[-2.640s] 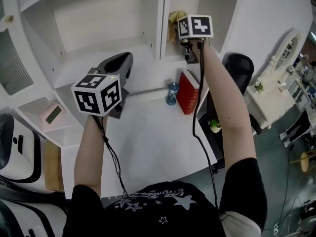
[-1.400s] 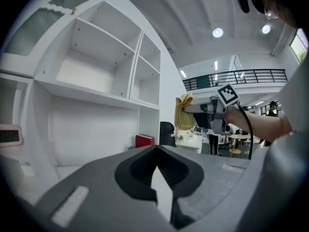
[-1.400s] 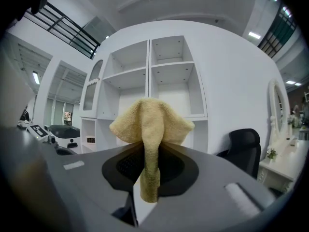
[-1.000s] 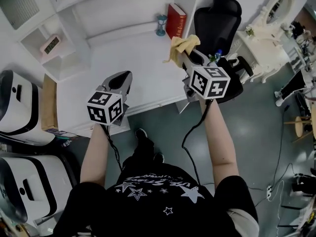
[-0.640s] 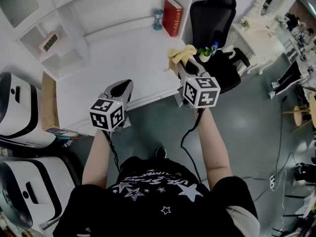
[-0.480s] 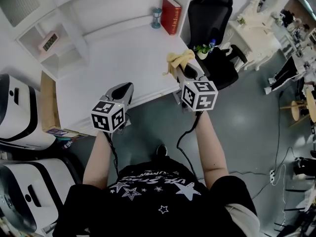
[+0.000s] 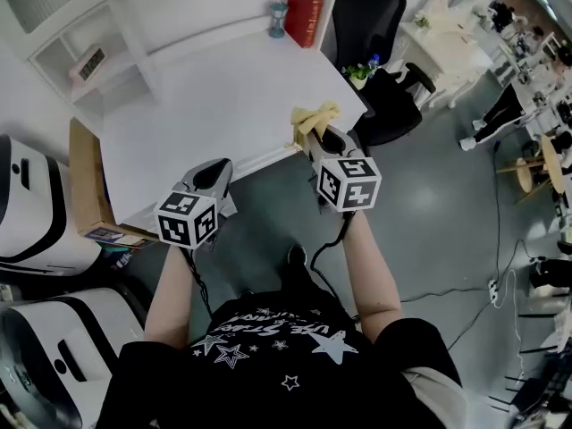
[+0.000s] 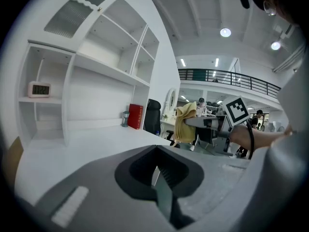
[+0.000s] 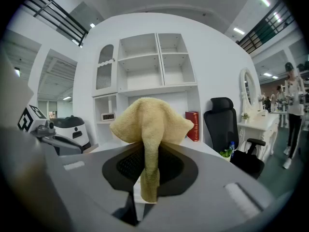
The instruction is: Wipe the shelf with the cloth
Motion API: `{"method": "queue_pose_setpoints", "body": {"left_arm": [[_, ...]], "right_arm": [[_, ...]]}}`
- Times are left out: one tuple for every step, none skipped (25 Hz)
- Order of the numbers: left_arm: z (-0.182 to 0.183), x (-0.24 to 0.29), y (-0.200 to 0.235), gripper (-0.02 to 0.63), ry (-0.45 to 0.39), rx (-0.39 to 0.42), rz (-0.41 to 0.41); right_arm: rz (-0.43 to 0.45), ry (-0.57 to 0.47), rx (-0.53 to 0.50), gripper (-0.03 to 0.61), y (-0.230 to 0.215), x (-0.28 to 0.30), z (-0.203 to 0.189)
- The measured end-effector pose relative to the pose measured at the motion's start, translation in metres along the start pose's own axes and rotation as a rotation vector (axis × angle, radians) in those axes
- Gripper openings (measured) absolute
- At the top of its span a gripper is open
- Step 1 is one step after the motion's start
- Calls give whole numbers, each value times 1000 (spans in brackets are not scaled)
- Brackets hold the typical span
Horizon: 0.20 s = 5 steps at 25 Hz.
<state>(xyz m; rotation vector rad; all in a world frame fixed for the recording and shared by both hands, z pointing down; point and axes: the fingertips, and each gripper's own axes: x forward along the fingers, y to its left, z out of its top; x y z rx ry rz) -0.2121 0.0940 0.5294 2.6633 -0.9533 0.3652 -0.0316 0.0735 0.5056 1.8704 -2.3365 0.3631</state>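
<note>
Cloth: yellow terry cloth (image 9: 149, 129), soft and nubby, pinched at its middle so a narrow fold hangs down between the jaws and the rest bunches above them.
Right gripper (image 7: 315, 138): jaws closed tight on the cloth, held over the front edge of the desk near its right corner.
Left gripper (image 7: 213, 170): grey jaws pressed together, nothing between them, at the desk's front edge.
Shelf (image 7: 134, 27): white, flat-panelled, square open compartments; well apart from the cloth.
Desk (image 7: 223, 88): smooth white top, mostly bare; a red book (image 7: 304, 14) stands upright at the back.
Open room: grey floor (image 7: 268, 213) below both grippers; black chair (image 7: 375, 7) to the right.
</note>
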Motion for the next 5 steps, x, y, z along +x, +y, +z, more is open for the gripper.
{"method": "queue_pose_setpoints", "body": {"left_arm": [[-4, -4, -1, 3, 4, -1, -4], [-9, -8, -2, 3, 8, -3, -8], [-13, -12, -4, 3, 11, -4, -12], [-17, -15, -5, 3, 13, -5, -16], [-21, -19, -6, 3, 16, -7, -20]], "right_arm": [[-3, 4, 3, 78, 5, -4, -5], [-5, 7, 6, 78, 9, -8, -9], [-8, 11, 8, 80, 12, -12, -14], [-11, 15, 11, 78, 16, -15, -18], [-15, 18, 13, 80, 19, -19, -23]]}}
